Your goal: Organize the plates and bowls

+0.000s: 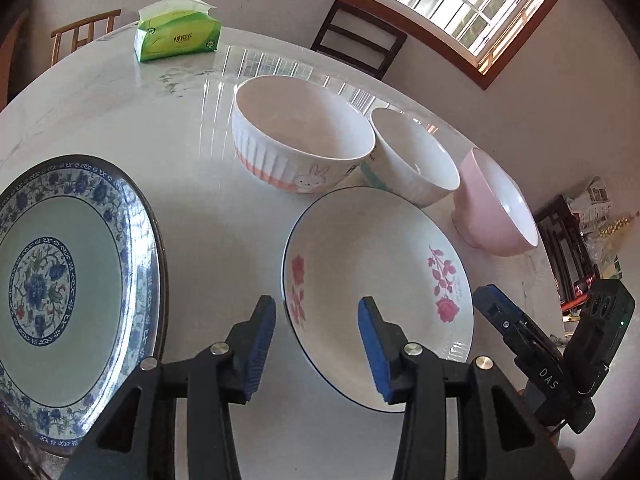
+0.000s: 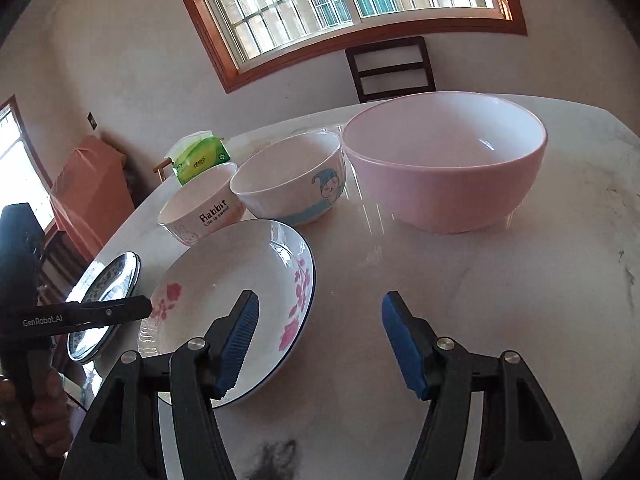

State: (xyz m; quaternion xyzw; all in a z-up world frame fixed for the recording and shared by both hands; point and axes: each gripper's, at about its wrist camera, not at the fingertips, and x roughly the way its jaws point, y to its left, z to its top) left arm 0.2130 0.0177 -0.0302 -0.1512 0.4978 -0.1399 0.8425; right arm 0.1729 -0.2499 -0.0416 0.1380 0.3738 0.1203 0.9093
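Jaws of left gripper (image 1: 317,322) and right gripper (image 2: 318,318) both stand spread, empty, above the rose plate (image 1: 376,264).

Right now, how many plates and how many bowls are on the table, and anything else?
Plates: 2, blue-patterned and rose
Bowls: 3, rabbit, gnome, pink
Tissue packs: 1
Total: 6

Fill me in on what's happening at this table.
A person holds two sets of tongs over a marble table, sorting dishes. Both the left tongs and right tongs are open and empty, near the rose plate. A blue-patterned plate lies apart to its left. Behind stand the rabbit bowl, a cartoon bowl and a pink bowl, none stacked.
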